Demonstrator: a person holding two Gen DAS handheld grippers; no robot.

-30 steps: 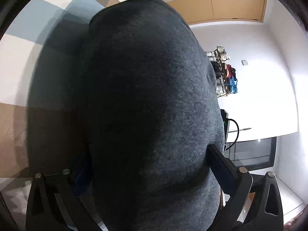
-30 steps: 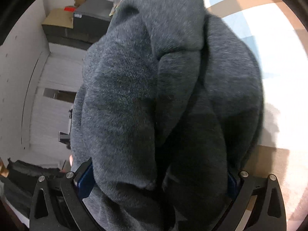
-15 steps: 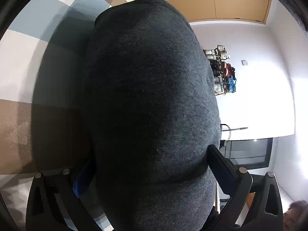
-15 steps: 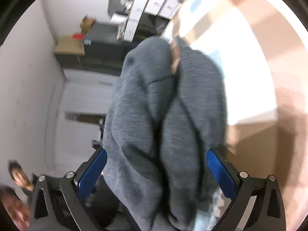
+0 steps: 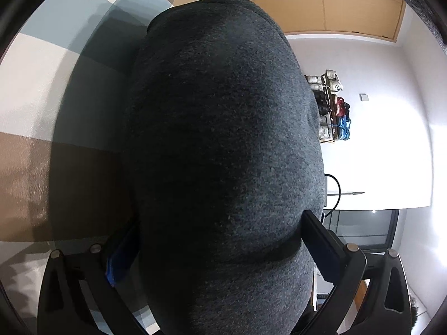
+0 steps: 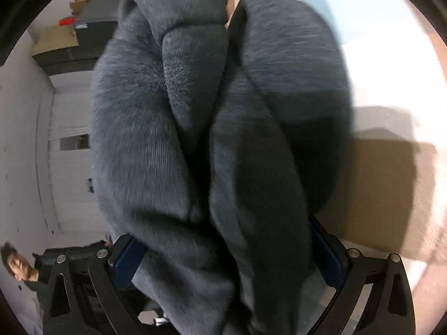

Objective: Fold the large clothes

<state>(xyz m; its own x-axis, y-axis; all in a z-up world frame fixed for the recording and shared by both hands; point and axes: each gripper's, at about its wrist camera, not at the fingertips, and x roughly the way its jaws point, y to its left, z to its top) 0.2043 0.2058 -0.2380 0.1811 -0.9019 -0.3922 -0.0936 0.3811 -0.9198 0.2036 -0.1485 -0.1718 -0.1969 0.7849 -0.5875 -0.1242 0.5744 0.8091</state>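
Observation:
A large dark grey fleece garment (image 5: 223,153) fills the left wrist view. My left gripper (image 5: 220,248) is shut on it, the cloth bulging between the blue-padded fingers (image 5: 123,254). In the right wrist view the same grey garment (image 6: 218,139) hangs bunched in thick folds. My right gripper (image 6: 226,254) is shut on it, cloth packed between its blue pads (image 6: 128,259). Both grippers hold the garment lifted off the checked surface (image 5: 33,89), which carries its shadow.
The checked beige, white and blue surface also shows in the right wrist view (image 6: 391,89). A shoe rack (image 5: 332,109) stands against a white wall, under wooden cabinets (image 5: 349,8). Cardboard boxes (image 6: 56,39) and a person (image 6: 16,265) are at the room's edge.
The right gripper swung away and back, so the garment first looked smaller, then filled its view again with motion blur. The left view shifted only slightly, grip unchanged.

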